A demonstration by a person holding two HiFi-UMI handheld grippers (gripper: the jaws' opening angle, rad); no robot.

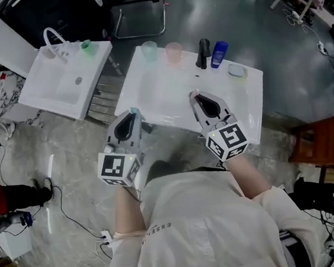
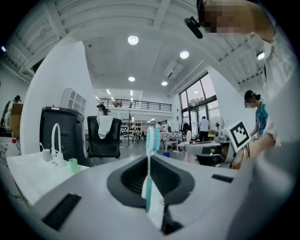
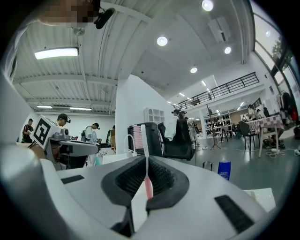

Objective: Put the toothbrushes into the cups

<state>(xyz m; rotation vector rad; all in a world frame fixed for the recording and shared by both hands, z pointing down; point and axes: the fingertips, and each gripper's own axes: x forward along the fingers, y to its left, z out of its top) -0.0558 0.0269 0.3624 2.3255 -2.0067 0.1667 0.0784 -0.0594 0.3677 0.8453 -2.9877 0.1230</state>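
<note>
The left tool is hovering at the near edge of the white bench. Its jaws are nearly together, pinching a teal toothbrush that is standing upright with its bristles on top. At the bench's far edge, a pale green cup and a pink cup are sitting side by side, well apart from both brushes. The right tool is gripping a pink toothbrush the same way, jaws almost closed on its handle. A black bottle and a blue bottle are standing beyond it.
</note>
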